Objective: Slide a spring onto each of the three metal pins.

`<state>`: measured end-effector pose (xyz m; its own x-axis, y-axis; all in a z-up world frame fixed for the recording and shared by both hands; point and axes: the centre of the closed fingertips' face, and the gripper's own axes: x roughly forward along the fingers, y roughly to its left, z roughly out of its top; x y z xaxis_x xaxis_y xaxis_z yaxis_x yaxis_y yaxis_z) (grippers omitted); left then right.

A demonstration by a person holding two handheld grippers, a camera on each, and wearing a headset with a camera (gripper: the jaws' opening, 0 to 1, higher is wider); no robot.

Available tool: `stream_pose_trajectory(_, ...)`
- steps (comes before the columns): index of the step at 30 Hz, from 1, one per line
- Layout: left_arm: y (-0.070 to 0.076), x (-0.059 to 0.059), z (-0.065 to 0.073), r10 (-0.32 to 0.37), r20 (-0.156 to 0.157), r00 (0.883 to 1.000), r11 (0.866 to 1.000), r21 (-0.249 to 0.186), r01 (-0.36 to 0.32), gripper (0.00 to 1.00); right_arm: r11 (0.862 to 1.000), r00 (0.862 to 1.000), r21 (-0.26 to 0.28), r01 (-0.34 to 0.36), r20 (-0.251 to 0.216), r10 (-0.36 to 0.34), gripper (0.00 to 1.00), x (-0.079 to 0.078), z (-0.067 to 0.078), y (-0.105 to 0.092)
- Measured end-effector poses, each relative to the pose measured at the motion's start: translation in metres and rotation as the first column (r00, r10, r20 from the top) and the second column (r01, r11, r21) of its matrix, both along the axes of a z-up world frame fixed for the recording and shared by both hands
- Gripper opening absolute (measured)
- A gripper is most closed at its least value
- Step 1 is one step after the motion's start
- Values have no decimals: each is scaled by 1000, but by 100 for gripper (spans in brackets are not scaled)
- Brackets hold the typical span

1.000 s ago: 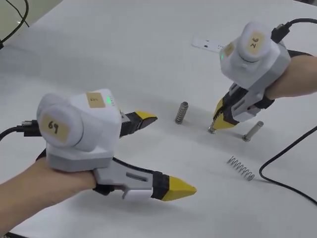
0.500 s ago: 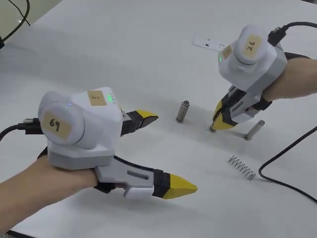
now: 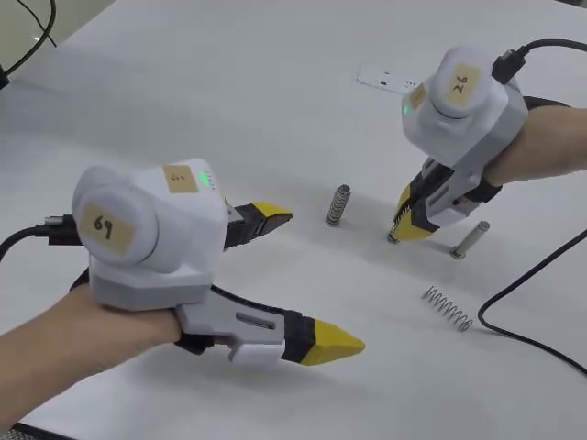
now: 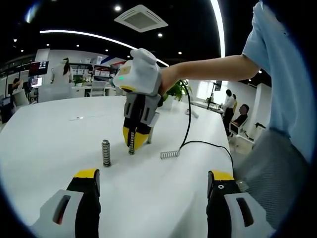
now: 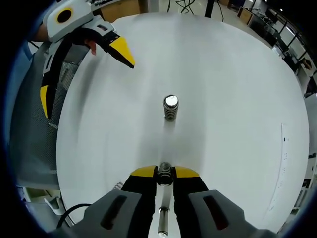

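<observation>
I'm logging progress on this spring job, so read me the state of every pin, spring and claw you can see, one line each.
Left claw: open, empty.
Right claw: shut on a pin.
Gripped pin: upright, spring on it, clamped between the yellow tips.
Standing pin: upright, spring on it, untouched.
Lying pin: on its side, bare.
Loose spring: lying flat, on no pin.

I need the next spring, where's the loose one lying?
In the head view the loose spring lies flat at the right of the table, just nearer the person than the bare pin, beside the black cable.
</observation>
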<state>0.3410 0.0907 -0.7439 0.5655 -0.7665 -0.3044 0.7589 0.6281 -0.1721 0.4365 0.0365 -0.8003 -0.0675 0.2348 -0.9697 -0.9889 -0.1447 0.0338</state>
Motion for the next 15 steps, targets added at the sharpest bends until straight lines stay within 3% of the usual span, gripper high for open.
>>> stream_pose_trajectory(4,1,0,0,3,0,1000,1000,-1,-3,87,1000,1000,1,7,-13,-7,17,-1,-2,0)
stream_pose_trajectory(15,-1,-1,1,2,2,1000,1000,-1,-2,88,999,999,38,28,15,-28,43,2,1,1)
